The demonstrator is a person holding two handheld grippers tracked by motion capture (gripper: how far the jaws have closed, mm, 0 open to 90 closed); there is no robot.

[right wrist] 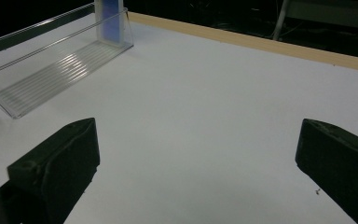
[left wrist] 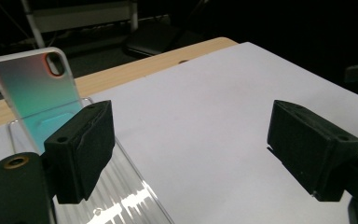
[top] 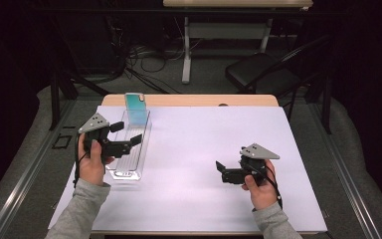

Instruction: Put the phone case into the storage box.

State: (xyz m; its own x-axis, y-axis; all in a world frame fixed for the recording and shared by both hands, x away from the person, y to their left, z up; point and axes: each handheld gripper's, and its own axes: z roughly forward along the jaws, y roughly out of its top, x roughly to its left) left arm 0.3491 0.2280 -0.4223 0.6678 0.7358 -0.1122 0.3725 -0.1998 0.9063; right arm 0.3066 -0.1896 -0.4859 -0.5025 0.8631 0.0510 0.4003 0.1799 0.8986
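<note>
The desk (top: 204, 199) is covered by a white sheet, with a bare wooden strip showing along its far edge. On the left side of it lies a long clear plastic tray (top: 129, 149) with a ribbed floor, running from near to far. A phone case (top: 136, 107) stands upright at the tray's far end, leaning slightly back; it has a white rim, a teal-to-pink shimmer and an oval camera opening at its top corner.

The person's left hand (top: 92, 162) comes in from the near-left and holds the left claw (top: 134, 141) level over the middle of the tray, pointing right and slightly far. Its jaws stand wide apart and hold nothing; in the left gripper view the case sits just beyond one jaw.

The right hand (top: 261, 186) grips the right claw (top: 220, 172) at the near right of the desk, well apart from the tray, pointing left. Its jaws are also spread wide and empty above the white sheet.
</note>
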